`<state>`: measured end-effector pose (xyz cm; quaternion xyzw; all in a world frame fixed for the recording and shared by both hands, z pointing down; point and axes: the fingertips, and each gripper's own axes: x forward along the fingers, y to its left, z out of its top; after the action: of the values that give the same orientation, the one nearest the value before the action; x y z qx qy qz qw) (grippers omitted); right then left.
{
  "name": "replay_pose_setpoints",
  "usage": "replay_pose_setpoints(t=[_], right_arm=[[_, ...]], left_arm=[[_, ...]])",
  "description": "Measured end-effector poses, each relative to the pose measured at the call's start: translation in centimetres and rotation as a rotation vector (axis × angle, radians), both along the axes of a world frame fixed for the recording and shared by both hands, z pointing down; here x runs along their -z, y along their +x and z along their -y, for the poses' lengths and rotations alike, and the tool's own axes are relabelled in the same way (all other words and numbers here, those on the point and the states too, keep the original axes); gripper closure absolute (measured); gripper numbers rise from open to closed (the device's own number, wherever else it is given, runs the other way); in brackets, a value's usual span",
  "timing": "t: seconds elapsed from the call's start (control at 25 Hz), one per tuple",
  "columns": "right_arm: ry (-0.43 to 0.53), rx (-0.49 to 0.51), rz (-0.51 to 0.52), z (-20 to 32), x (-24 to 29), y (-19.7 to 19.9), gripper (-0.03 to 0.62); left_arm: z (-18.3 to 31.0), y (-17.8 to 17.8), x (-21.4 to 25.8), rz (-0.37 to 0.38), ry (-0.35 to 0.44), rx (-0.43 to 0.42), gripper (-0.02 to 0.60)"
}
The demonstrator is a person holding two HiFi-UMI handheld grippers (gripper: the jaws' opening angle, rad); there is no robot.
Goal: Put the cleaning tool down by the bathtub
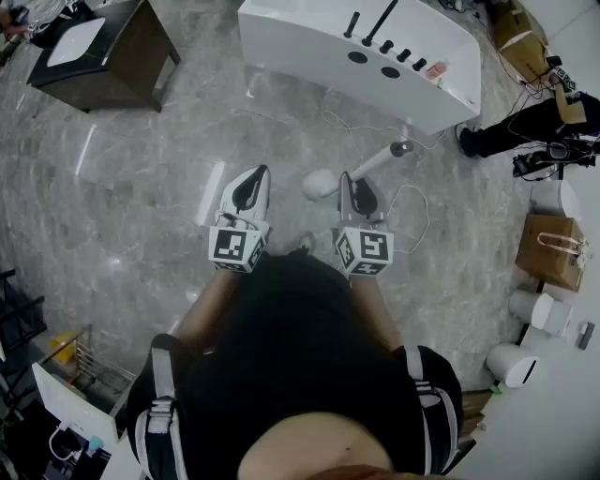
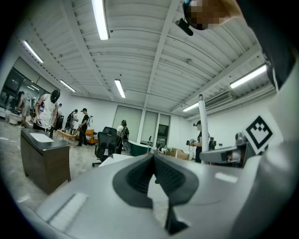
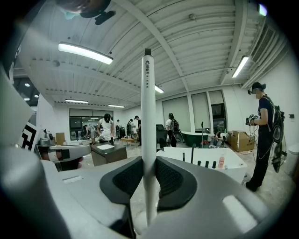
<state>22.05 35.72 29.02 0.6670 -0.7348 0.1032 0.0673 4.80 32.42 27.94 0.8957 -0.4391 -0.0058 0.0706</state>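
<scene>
My right gripper (image 3: 149,170) is clenched on the cleaning tool (image 3: 147,107). Its white handle stands upright between the two dark pads, which press on it from either side, and it rises well above them. From above, the handle runs forward past this gripper's tips, and the tool's round white head (image 1: 319,184) sits just off the gripper's inner side, between my two grippers. I cannot tell whether the head touches the floor.

My left gripper (image 2: 153,161) is closed on nothing — its pads meet at the tips, with only a narrow wedge of light below them. It is level with the right one, side by side and a little apart.

The bathtub (image 1: 309,47) lies ahead of both grippers, well apart from them, and the handle's far end points toward it. On its rim stand dark fittings (image 1: 373,26) and a small pink bottle (image 1: 436,70). Ahead and far off my left gripper's outer side stands a dark cabinet (image 1: 103,52). Off my right gripper's outer side a person (image 3: 264,135) stands near the tub's end, and nearer to me a brown paper bag (image 1: 551,251) sits on the floor.
</scene>
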Motion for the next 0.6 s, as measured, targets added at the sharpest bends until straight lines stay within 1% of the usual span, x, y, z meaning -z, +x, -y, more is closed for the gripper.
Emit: replay_pose_setpoints(t=[0.28, 0.6], right_arm=[[-0.004, 0.004, 0.000, -0.3, 0.0, -1.4, 0.508], [0.004, 0.005, 0.033, 0.2, 0.2, -4.1, 0.508]], left_arm=[[-0.4, -1.6, -0.2, -0.006, -0.010, 0.009, 0.571], [-0.3, -5.0, -0.2, -0.013, -0.012, 0.029, 0.571]])
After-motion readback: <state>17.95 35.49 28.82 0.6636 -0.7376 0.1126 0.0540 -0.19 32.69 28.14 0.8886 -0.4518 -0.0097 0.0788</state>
